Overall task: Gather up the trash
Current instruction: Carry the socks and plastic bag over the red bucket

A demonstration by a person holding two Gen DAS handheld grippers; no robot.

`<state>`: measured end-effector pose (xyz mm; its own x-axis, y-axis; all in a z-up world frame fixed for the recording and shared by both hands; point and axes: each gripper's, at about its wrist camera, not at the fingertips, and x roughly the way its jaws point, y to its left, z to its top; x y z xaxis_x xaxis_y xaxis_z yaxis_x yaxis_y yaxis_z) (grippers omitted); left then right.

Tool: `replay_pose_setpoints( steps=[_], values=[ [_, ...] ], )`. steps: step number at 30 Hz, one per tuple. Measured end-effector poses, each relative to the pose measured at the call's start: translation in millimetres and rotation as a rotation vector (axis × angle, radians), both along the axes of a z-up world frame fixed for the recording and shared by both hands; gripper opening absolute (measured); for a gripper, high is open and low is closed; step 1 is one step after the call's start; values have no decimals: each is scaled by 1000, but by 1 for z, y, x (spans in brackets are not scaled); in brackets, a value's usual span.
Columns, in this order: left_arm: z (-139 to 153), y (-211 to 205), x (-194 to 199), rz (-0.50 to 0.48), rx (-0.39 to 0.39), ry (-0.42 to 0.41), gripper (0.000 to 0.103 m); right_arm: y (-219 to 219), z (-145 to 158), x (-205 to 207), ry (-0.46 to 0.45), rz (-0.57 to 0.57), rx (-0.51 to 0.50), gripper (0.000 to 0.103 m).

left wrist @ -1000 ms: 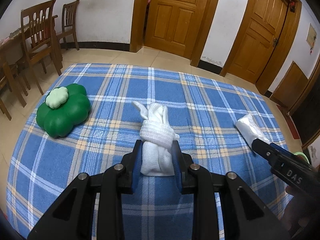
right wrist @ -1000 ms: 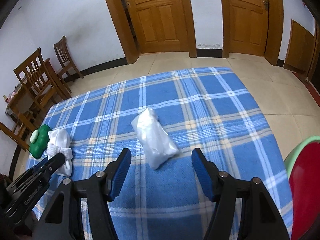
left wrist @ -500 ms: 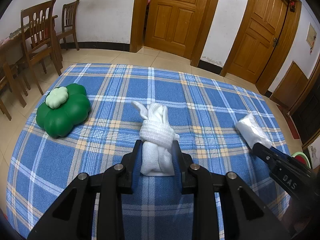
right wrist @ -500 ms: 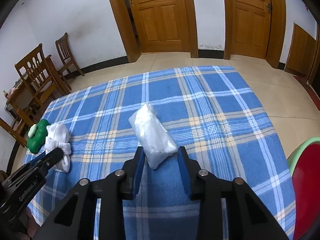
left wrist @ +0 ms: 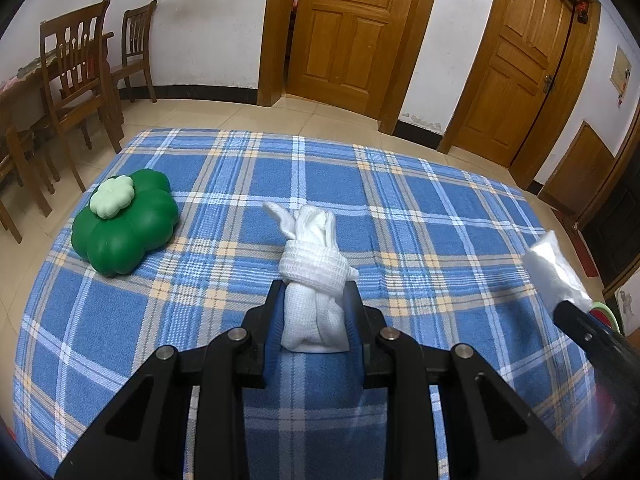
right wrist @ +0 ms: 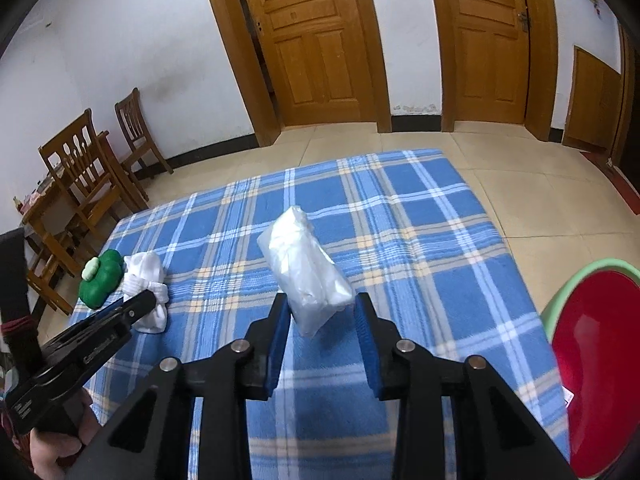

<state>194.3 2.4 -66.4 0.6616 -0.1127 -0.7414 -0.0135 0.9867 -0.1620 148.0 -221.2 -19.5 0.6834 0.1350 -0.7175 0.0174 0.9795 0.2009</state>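
Note:
A rolled white sock bundle [left wrist: 314,276] lies on the blue plaid cloth [left wrist: 420,240]. My left gripper [left wrist: 314,314] is shut on its near end. It also shows in the right wrist view [right wrist: 146,284]. A clear plastic bag [right wrist: 306,270] is held lifted above the cloth, and my right gripper [right wrist: 322,316] is shut on its near end. The bag also shows at the right edge of the left wrist view [left wrist: 554,270].
A green clover-shaped toy [left wrist: 124,226] lies at the cloth's left side. A red basin with a green rim [right wrist: 600,360] stands at the right, off the cloth. Wooden chairs [left wrist: 76,88] stand to the left, and wooden doors [left wrist: 344,28] are behind.
My right gripper closed from wide open onto the plastic bag and lifted it off the cloth. My left gripper stayed shut on the sock bundle.

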Motion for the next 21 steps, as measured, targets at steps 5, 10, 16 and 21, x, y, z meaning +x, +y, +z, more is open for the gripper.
replay_pose_setpoints(
  steps=[5, 10, 16, 21],
  values=[
    [4, -5, -3, -19, 0, -13, 28, -11, 7, -14, -8, -24, 12, 36],
    [8, -11, -7, -34, 3, -25, 28, -25, 14, -31, -21, -54, 13, 36],
    [12, -20, -11, -58, -3, -35, 28, -44, 18, -54, -24, -102, 14, 36],
    [18, -34, -15, -92, 3, -45, 28, -64, 21, -75, -23, -156, 6, 36]
  ],
)
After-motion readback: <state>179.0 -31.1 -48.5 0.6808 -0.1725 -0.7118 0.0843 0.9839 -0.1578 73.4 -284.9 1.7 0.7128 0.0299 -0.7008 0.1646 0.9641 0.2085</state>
